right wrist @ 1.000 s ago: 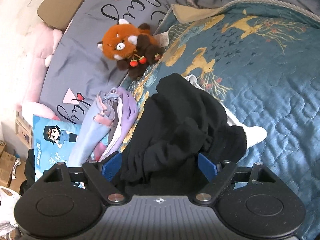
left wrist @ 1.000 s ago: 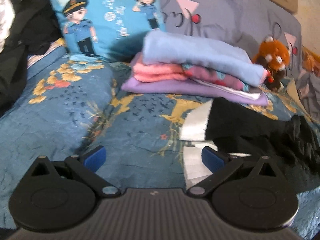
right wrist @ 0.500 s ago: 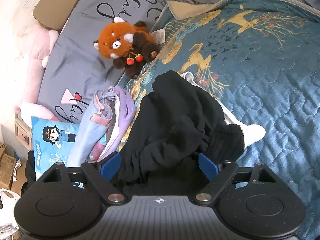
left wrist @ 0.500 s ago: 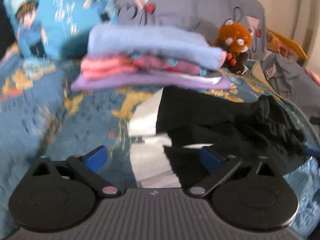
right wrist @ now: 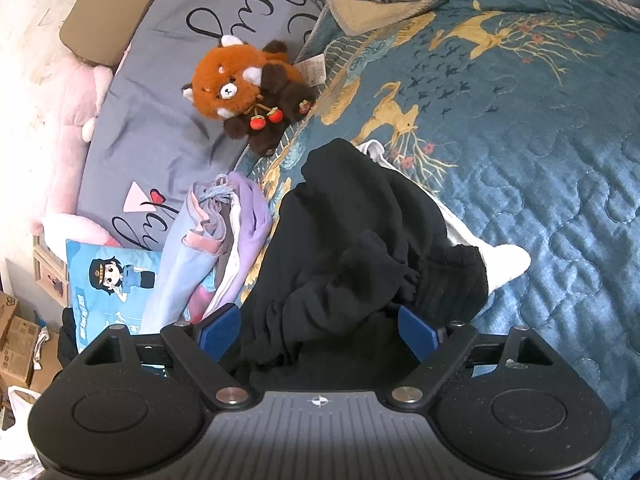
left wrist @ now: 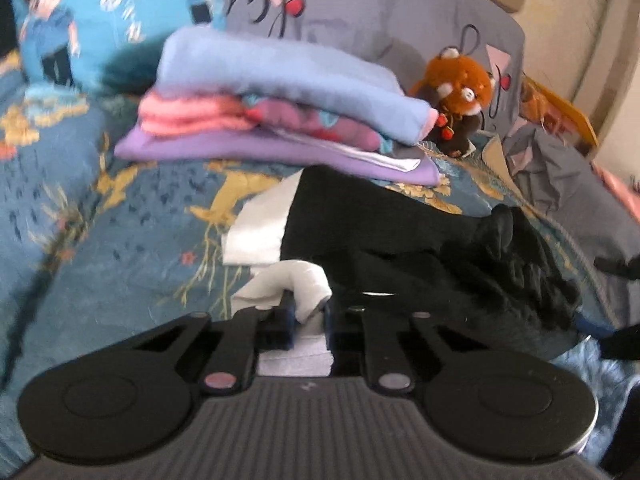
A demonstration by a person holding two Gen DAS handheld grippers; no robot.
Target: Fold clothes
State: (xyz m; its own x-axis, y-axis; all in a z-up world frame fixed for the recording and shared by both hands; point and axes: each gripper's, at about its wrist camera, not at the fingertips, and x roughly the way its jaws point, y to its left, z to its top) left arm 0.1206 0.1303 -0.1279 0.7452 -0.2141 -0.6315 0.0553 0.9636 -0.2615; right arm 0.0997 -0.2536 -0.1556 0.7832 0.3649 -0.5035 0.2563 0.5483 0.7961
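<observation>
Left fingers: my left gripper [left wrist: 308,316] is clenched on a bunched white fold of the black-and-white garment [left wrist: 392,240]; the blue pads pinch the cloth from both sides, nearly together.
Right fingers: my right gripper [right wrist: 318,330] is released, its blue pads spread wide, and the crumpled black part of the garment [right wrist: 360,248] lies between them; whether either pad touches the cloth I cannot tell.
Garment: it lies on the bed's blue quilt [right wrist: 540,160], black on top with white showing at its edges, just beside the stack.
Stack of folded clothes [left wrist: 272,120]: light blue on top, pink and patterned layers under it, purple at the bottom, set toward the head of the bed.
Red panda plush [right wrist: 248,88]: it rests on the grey pillow [right wrist: 160,120] at the quilt's edge, near the stack.
Cartoon cushion [left wrist: 100,20]: it stands behind the stack.
Pose, left: I am low over the quilt, pointing at the stack.
Pose, right: I look down on the garment from above.
</observation>
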